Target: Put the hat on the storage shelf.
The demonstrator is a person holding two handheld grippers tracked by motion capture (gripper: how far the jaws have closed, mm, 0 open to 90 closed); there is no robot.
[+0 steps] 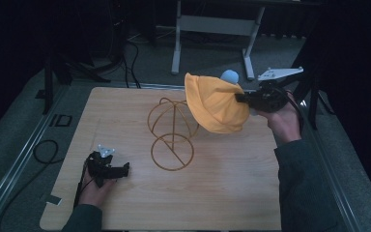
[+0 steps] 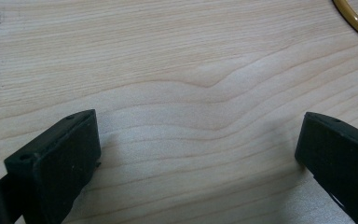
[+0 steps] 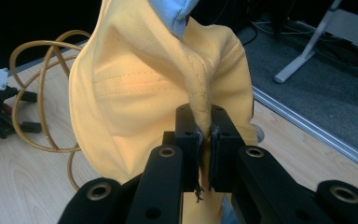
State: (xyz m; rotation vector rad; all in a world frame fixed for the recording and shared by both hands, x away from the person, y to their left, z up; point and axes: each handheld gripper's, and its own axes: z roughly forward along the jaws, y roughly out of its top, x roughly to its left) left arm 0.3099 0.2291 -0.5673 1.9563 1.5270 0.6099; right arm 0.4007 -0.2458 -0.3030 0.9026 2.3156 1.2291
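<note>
A pale wooden desk (image 1: pixel 222 193) sits over grey floor (image 1: pixel 19 125). The wire stand (image 1: pixel 172 133) stands mid-desk. Right of it, the right claw (image 3: pixel 205 135) pinches the yellow hat (image 1: pixel 215 104) aloft. The left claw (image 2: pixel 198 154) gapes wide over bare wood near the stand's base.

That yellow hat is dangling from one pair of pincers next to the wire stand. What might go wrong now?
The right gripper pinches only a thin fold of the yellow hat, so the cloth could slip out. The hat hangs bunched rather than open, so it may snag on the wire hat stand instead of settling over its dome. The left gripper rests open on the table, apart from the stand, so a tug on the light frame might shift or tip it.
</note>
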